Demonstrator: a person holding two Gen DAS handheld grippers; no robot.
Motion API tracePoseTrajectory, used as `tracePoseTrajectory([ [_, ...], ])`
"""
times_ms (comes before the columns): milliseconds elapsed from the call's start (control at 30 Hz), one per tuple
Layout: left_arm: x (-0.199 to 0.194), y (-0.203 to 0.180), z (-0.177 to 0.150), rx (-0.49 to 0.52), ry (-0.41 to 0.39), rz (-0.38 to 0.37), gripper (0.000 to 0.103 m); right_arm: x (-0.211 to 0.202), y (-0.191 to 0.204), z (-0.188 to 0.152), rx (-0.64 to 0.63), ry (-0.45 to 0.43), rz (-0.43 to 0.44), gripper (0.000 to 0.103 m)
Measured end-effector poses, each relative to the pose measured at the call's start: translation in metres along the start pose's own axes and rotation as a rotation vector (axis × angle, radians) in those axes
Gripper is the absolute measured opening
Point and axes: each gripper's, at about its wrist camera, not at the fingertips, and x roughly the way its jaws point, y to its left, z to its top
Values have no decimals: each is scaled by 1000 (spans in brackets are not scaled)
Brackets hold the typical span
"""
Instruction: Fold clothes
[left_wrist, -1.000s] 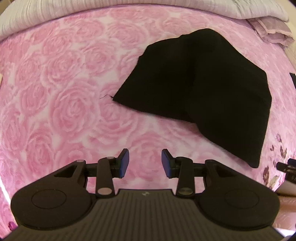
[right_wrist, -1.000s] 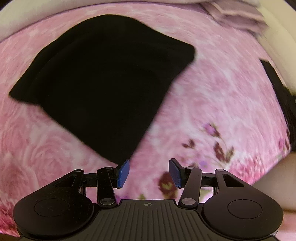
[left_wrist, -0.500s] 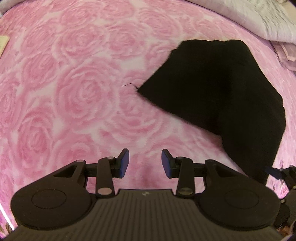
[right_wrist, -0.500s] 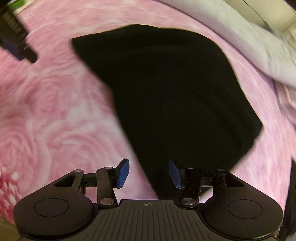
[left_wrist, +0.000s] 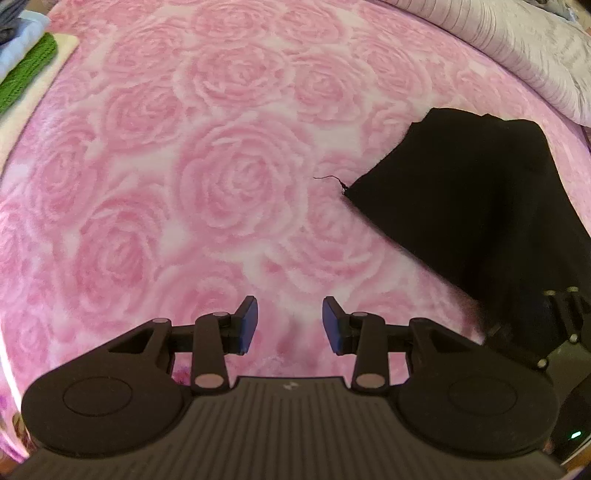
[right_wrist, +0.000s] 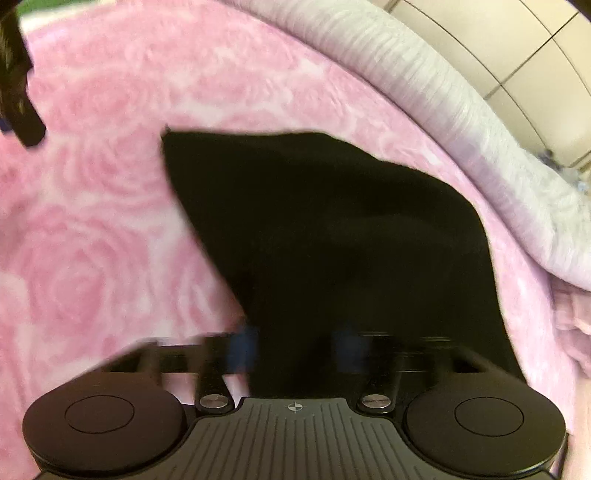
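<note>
**Right gripper pinches cloth corner, left one hangs open**

Right gripper (right_wrist: 295, 343) has its jaws closing together on the near corner of the black cloth (right_wrist: 332, 240). Its 2 blue pads are smeared by blur in the right wrist view, but dark fabric fills the space between them. From the left wrist view the same gripper (left_wrist: 561, 321) shows at the right edge, down on the cloth's lowest corner.

Left gripper (left_wrist: 289, 321) points steeply down at the pink rose blanket (left_wrist: 184, 184). Its jaws stand partly apart with only bare blanket between them. It is well apart from the cloth, which lies to its right.

The cloth (left_wrist: 480, 192) lies flat on the blanket as a roughly 4-sided dark shape, with 1 sharp corner pointing left. A thin loose thread (left_wrist: 327, 178) trails from that corner onto the pink pile. The cloth's far edge sits near a grey striped quilt (left_wrist: 517, 48) bunched along the blanket's far side; whether the 2 touch I cannot tell. In the right wrist view the quilt (right_wrist: 461, 122) curves behind the cloth, with pale wall tiles (right_wrist: 517, 55) beyond it.

At the top left of the left wrist view, a stack (left_wrist: 26, 74) of folded items rests at the blanket's edge, 1 of them green knit.
</note>
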Motion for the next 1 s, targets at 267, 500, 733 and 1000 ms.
tracePoseTrajectory([
  [267, -23, -46, -11, 1, -39, 8, 34, -108, -193, -32, 663, -247, -23, 4],
  [500, -48, -122, -31, 55, -101, -12, 34, -194, -386, -166, 1211, -161, -481, 5],
  [733, -52, -195, -70, 74, -79, -50, 34, -202, -458, -319, 1461, 252, -437, 40],
  [1000, -43, -263, -98, 145, -36, -74, 34, -197, -396, -362, 1334, 388, -174, 42],
])
